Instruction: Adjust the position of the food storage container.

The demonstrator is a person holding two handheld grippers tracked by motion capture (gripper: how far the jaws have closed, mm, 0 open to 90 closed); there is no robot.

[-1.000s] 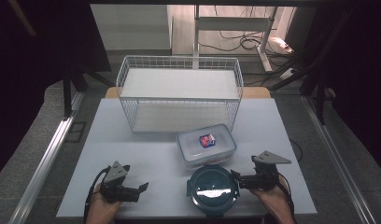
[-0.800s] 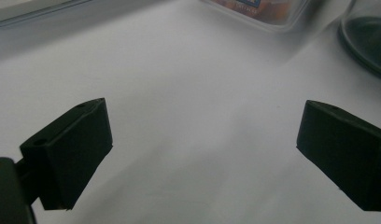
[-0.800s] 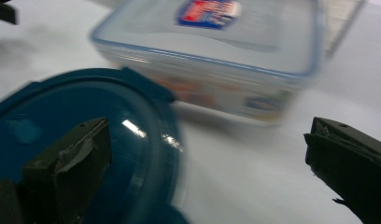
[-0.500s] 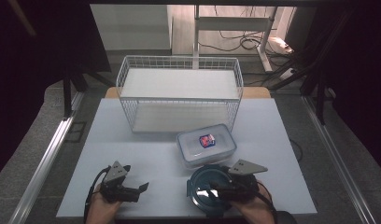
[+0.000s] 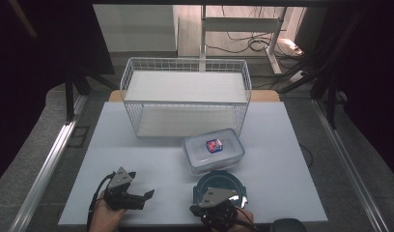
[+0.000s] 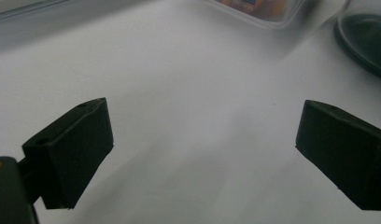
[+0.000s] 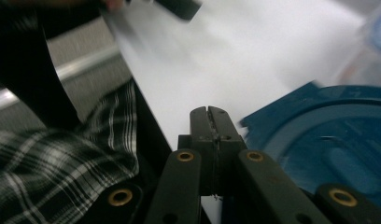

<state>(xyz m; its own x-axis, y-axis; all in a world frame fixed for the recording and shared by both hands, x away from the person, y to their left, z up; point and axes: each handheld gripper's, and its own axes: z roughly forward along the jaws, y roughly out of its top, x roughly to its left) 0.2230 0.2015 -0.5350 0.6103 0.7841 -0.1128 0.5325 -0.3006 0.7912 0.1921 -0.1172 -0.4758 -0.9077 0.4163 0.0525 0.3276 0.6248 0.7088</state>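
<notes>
My left gripper (image 5: 146, 195) rests at the near left of the white table (image 5: 151, 154), its jaws open and wide apart with nothing between them (image 6: 202, 135). My right gripper (image 5: 204, 208) hovers over the near left rim of a dark teal round dish (image 5: 228, 178). Its jaws have just been closing and now stand shut with nothing between them (image 7: 208, 114). The dish (image 7: 328, 140) lies to the right of those jaws. Behind the dish sits a clear lidded container (image 5: 213, 151) with a small red and blue item inside.
A white wire basket (image 5: 185, 96) stands at the back of the table. A plaid sleeve (image 7: 62, 163) and the table's near edge lie left of the right jaws. The dish (image 6: 366, 42) and the container (image 6: 258, 7) lie beyond the left jaws.
My right gripper has moved left from the dish's right side to its near left rim, and its jaws have gone from wide open to shut. The left gripper has stayed put.
</notes>
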